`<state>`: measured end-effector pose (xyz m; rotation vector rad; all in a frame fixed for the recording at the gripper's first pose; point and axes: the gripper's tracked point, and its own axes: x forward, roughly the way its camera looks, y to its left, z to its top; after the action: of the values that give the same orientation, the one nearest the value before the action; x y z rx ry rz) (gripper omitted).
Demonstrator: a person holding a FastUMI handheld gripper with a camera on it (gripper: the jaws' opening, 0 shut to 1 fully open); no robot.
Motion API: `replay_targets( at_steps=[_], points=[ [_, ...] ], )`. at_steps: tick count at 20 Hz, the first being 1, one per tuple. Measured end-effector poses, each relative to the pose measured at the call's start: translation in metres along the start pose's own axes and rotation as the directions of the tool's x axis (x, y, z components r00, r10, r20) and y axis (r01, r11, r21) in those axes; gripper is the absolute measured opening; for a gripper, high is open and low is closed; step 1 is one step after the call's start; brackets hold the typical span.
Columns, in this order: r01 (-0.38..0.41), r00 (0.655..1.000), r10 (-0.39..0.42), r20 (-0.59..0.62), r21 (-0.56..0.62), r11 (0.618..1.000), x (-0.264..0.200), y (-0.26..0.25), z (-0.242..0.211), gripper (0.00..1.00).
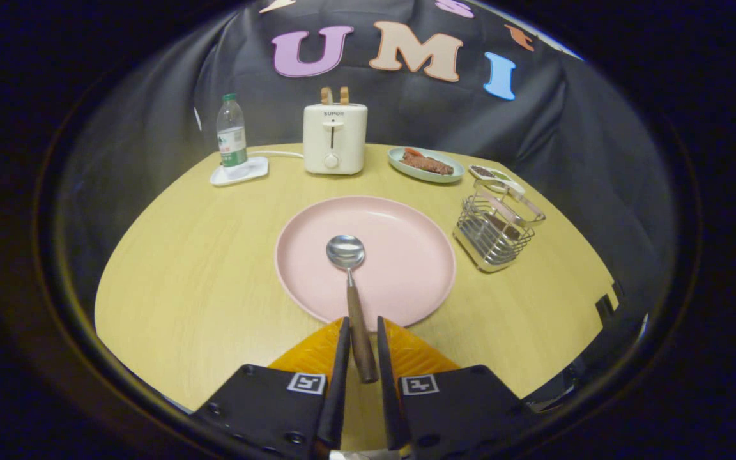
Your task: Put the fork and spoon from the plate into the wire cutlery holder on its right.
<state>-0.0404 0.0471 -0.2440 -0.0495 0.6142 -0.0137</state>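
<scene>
We had the tongs [361, 342] clamped on the brown wooden handle of the shiny steel spoon [346, 252], its long axis running straight ahead over the round pink plate [406, 281]. The wire cutlery holder [494, 233] sat off right, toward the desk's right edge.

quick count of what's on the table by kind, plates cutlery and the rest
Plates: 2, pink plate, green plate with food
Cutlery: 1, spoon, handle between the tool fingers
Wire cutlery holder: 1
Toaster: 1
Bottle: 1
Small white trays: 2
Total: 8
</scene>
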Motion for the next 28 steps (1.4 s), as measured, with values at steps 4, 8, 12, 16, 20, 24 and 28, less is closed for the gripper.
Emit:
replay_targets(
  at_steps=[4,8,12,16,20,24,28],
  points=[
    [-0.072,0.997,0.072,0.008,0.028,0.997,0.003,0.016,0.002,0.14],
    [-0.083,0.996,0.083,0.018,0.021,0.996,0.004,0.019,0.004,0.12],
    [-0.1,0.995,0.1,0.024,0.014,0.995,0.003,0.021,0.006,0.05],
    [-0.099,0.995,0.099,0.034,-0.013,0.995,0.0,0.021,0.013,0.05],
    [-0.086,0.996,0.086,0.018,-0.026,0.996,-0.009,0.015,0.025,0.05],
    [-0.073,0.997,0.073,0.022,-0.001,0.997,-0.028,-0.003,0.053,0.05],
    [-0.047,0.998,0.045,0.036,0.05,0.998,-0.041,-0.033,0.089,0.05]
  ],
)
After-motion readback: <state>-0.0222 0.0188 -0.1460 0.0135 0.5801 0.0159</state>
